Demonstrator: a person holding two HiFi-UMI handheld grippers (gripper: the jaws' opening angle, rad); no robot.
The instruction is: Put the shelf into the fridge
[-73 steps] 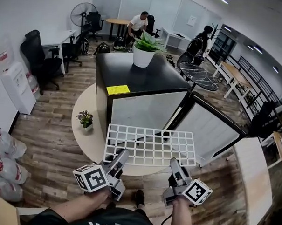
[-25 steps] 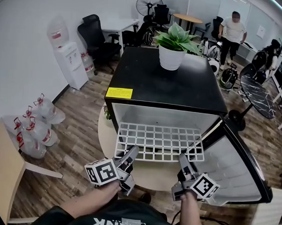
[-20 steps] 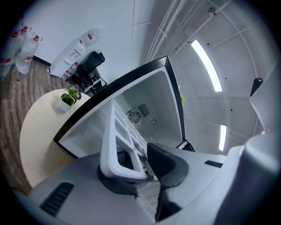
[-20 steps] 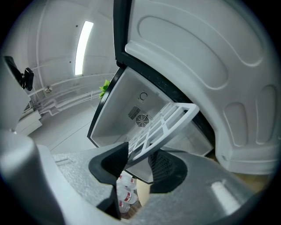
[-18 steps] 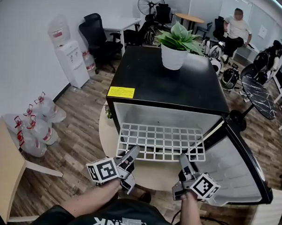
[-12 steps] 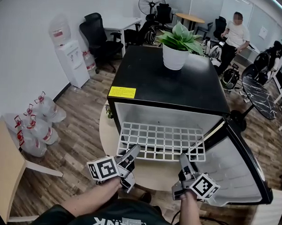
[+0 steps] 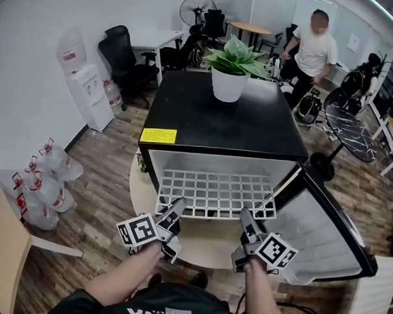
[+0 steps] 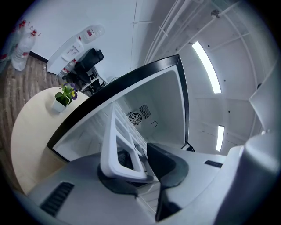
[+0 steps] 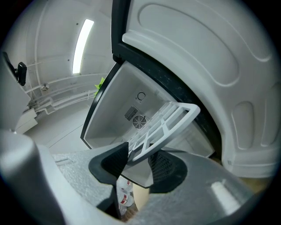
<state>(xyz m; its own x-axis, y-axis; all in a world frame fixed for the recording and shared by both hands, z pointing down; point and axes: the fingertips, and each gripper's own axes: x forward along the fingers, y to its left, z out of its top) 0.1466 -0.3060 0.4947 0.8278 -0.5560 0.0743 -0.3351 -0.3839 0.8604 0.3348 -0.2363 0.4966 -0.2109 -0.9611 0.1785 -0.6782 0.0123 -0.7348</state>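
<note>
The white wire shelf [image 7: 214, 194] lies level, its far part inside the open mouth of the black-topped fridge [image 7: 243, 129] and its near edge sticking out. My left gripper [image 7: 174, 211] is shut on the shelf's near left edge, and my right gripper [image 7: 244, 219] is shut on its near right edge. In the left gripper view the shelf's rim [image 8: 115, 145] sits between the jaws of the left gripper [image 8: 137, 165], with the fridge's white inside and fan grille beyond. In the right gripper view the right gripper [image 9: 138, 159] pinches the shelf [image 9: 169, 119].
The fridge door [image 7: 320, 233] hangs open at the right. A potted plant [image 7: 229, 73] stands on the fridge top. The fridge rests on a round beige platform [image 7: 143, 196]. A water dispenser [image 7: 82, 89] and bottles [image 7: 42, 185] are at the left; a person [image 7: 315, 51] stands behind.
The shelf, held out in front of the fridge before, has moved forward, and its far part now sits inside the opening. Both grips are unchanged. The person behind has come closer.
</note>
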